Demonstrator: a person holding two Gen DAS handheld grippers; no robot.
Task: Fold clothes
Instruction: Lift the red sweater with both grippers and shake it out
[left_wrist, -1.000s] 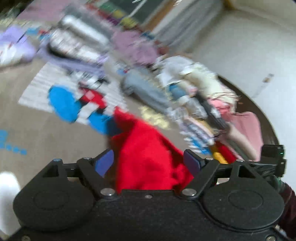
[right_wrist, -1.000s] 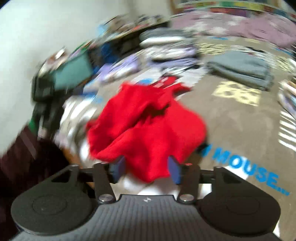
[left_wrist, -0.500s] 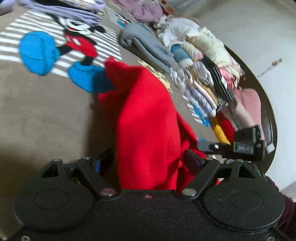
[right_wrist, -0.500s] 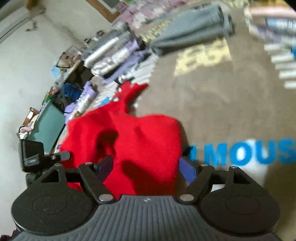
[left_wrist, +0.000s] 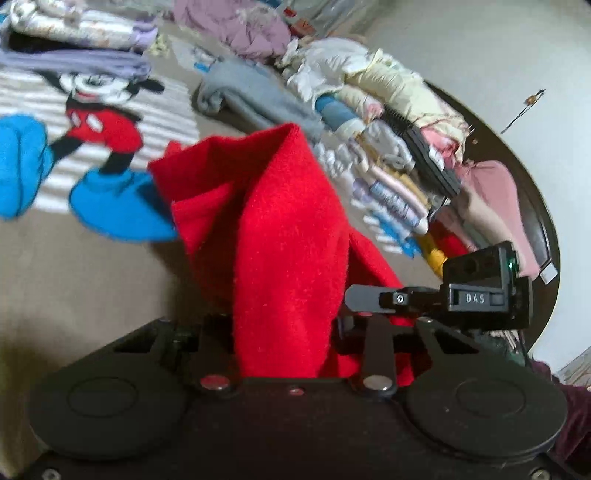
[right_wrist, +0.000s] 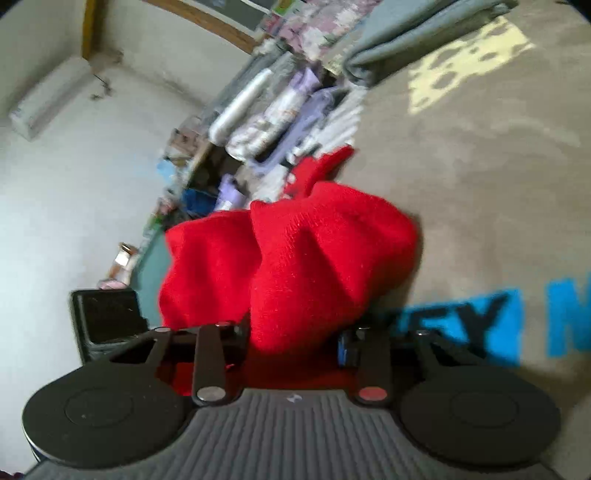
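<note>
A red knit garment (left_wrist: 280, 236) hangs bunched between both grippers above a brown Mickey Mouse blanket (left_wrist: 74, 258). My left gripper (left_wrist: 284, 332) is shut on one part of the garment, its fingertips hidden by the cloth. My right gripper (right_wrist: 291, 339) is shut on another part of the same red garment (right_wrist: 306, 258), which drapes forward over its fingers. The right gripper's body shows in the left wrist view (left_wrist: 476, 291), close at the right. The left gripper's body shows in the right wrist view (right_wrist: 107, 317) at the left.
Stacks of folded clothes (left_wrist: 391, 147) line the bed's far edge, with a folded grey garment (left_wrist: 255, 96) and purple bedding (left_wrist: 74, 40). In the right wrist view a grey folded item (right_wrist: 417, 33) and rolled fabrics (right_wrist: 273, 107) lie beyond the blanket (right_wrist: 498, 166).
Both grippers have closed further on the red garment and lifted it. The views have tilted, and the two grippers have come closer together.
</note>
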